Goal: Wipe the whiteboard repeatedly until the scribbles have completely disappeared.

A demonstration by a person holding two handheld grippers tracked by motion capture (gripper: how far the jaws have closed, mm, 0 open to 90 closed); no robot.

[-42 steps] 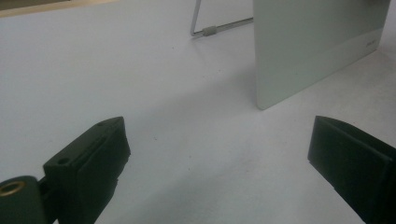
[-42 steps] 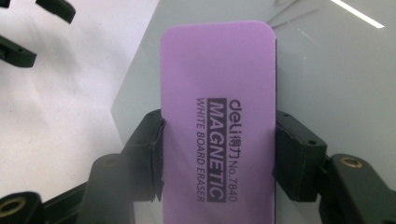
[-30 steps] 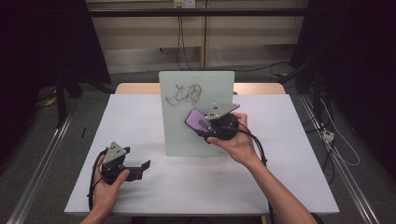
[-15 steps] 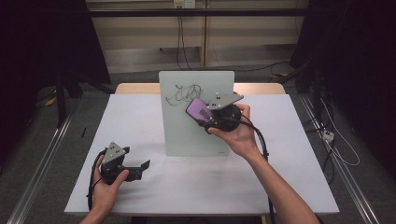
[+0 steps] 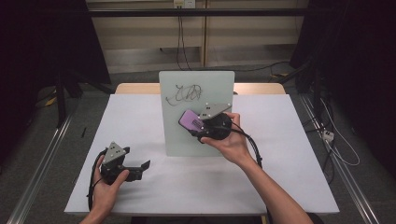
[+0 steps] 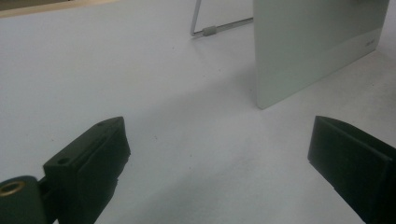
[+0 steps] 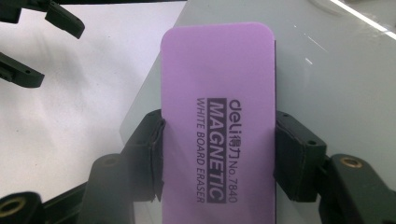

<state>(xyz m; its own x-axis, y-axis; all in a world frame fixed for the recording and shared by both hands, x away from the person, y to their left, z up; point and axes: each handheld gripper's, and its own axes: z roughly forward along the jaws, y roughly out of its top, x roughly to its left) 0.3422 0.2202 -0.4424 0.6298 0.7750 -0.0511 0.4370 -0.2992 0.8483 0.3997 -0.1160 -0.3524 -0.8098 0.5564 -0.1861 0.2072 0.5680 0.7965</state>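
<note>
Your right gripper [image 7: 218, 154] had its jaws clamped on the long sides of a purple eraser [image 7: 217, 112], a flat oblong with rounded corners. Its face read "deli", "MAGNETIC", "No. 7840" and "WHITE BOARD ERASER" in dark print. You held the eraser against the front of the small upright whiteboard [image 5: 205, 135] near the middle of the table [image 5: 289, 140], just below a black scribble [image 5: 184, 93] near the board's top. Your left gripper [image 6: 219, 154] sat low over the white tabletop, jaws spread wide with nothing between them.
</note>
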